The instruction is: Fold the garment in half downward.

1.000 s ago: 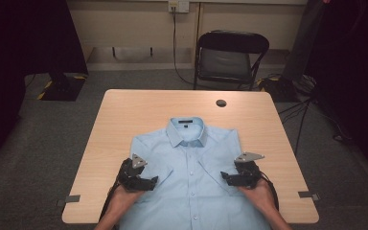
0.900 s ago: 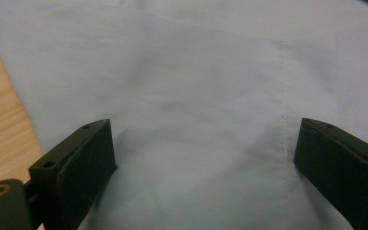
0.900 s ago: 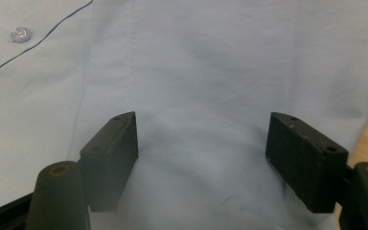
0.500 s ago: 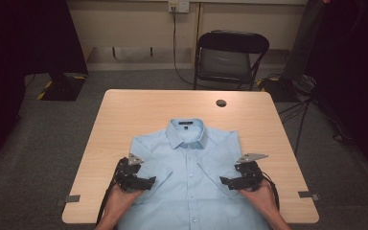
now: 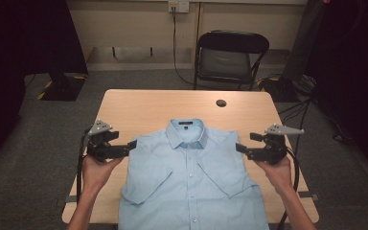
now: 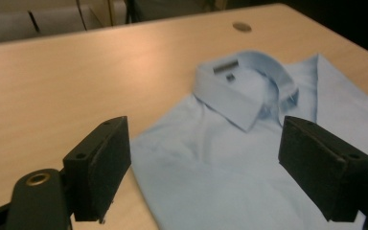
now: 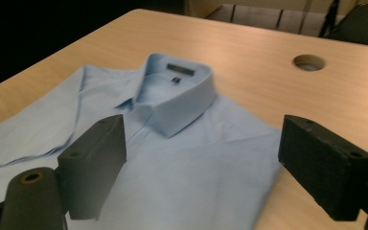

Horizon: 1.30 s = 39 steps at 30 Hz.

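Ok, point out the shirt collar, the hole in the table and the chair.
shirt collar (image 5: 187,134), high view, front of the collar band.
hole (image 5: 221,103), high view, its dark middle.
chair (image 5: 227,61), high view, seat cushion.

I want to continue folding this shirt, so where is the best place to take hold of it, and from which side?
Probably at the two shoulder edges of the shirt, one claw from each outer side: the sleeves are already folded in and it lies flat, buttons up, so the left claw and right claw face those edges.

A light blue button-up cotton shirt (image 5: 191,177) lies flat on the near half of the pale wooden table (image 5: 143,108), collar toward a black folding metal chair (image 5: 230,57) behind it.
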Motion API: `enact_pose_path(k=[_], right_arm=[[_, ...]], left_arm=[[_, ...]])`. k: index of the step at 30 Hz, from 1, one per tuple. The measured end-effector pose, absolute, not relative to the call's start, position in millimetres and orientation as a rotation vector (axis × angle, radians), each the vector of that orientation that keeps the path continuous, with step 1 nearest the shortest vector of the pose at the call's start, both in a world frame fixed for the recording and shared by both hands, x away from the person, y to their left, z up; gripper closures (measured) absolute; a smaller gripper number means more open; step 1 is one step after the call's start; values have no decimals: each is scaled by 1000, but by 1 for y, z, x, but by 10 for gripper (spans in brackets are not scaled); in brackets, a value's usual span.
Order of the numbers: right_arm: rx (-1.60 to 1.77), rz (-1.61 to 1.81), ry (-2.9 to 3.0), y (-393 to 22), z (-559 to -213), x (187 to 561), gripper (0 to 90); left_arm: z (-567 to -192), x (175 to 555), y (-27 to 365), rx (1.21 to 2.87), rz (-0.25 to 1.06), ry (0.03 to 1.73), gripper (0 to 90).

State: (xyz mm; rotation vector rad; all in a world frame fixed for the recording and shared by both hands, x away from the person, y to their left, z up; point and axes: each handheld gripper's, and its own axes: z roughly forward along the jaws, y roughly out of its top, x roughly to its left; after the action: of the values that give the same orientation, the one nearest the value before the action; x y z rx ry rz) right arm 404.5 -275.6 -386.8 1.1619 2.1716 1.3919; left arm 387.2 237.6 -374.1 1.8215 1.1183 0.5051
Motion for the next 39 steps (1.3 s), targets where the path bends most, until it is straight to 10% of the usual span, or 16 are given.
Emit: enact_pose_path(k=[18,39], right_arm=[[1494,1330,2138,-293,-462,495,312],[1580,1261,2211,-284,-489,511,439]], left_arm=[[-459,465,253,1784,311,1316,222],[-487,481,255,1811,248,1379,376]])
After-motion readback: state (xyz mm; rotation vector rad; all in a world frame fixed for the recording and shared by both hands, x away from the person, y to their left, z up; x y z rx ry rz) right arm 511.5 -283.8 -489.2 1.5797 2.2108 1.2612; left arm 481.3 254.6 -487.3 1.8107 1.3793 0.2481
